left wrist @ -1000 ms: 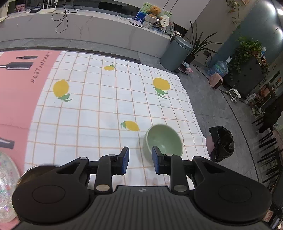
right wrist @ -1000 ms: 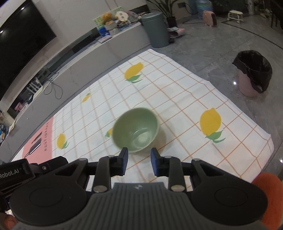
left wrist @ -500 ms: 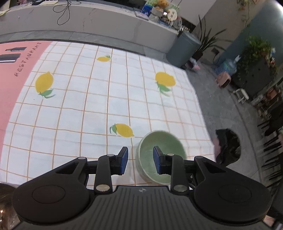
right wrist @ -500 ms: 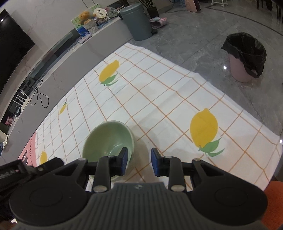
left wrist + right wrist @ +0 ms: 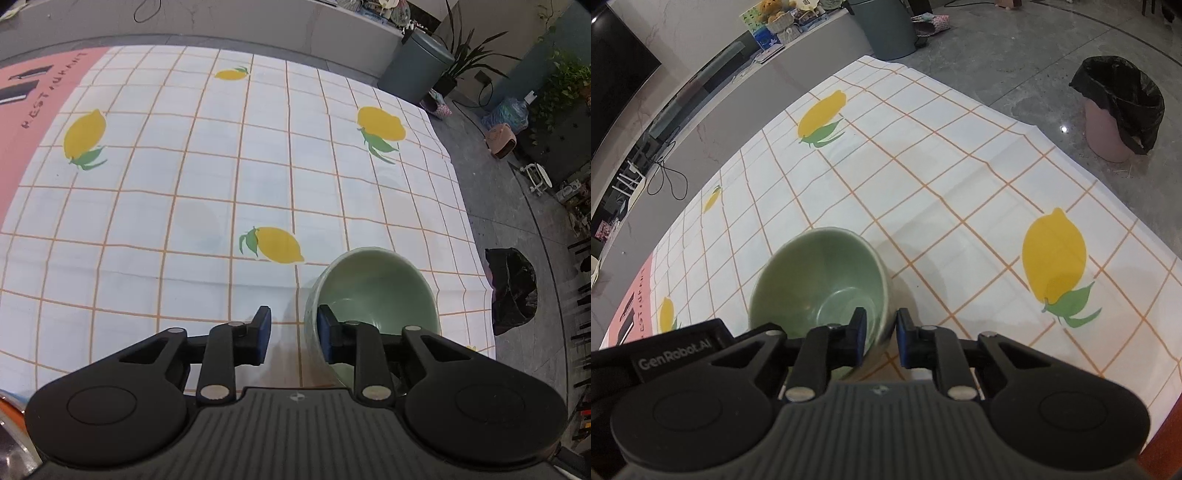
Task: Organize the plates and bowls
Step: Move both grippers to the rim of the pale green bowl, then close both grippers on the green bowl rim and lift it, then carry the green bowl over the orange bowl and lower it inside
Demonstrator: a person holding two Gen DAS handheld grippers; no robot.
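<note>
both grippers have closed in on the bowl since half a second ago: your left gripper [image 5: 292,334] has swung so its right pad now sits inside the rim, and your right gripper [image 5: 879,338] has come forward until its fingers straddle the wall on the opposite side.

biggest risk first. the tablecloth [image 5: 207,177] lies loose and creased, and the bowl [image 5: 373,295] stands close to its near right corner, not far from the edge where the floor begins. if you drag instead of lifting, i'd expect the cloth to bunch and the bowl to tip toward that edge. next, two grippers pinching one rim from opposite sides can fight each other; uneven pulling could twist the bowl out of one pinch. smaller still: the glaze looks smooth, so a thin-wall pinch may slip.

your left gripper's fingers are apart, one pad outside the wall with a clear gap, one inside. your right gripper's fingers are narrowly apart with the wall between them; i cannot tell whether the pads actually press on it.

the bowl is pale green, deep, round, glossy inside, upright and holding nothing, with a small flat base ring visible at the bottom.
</note>
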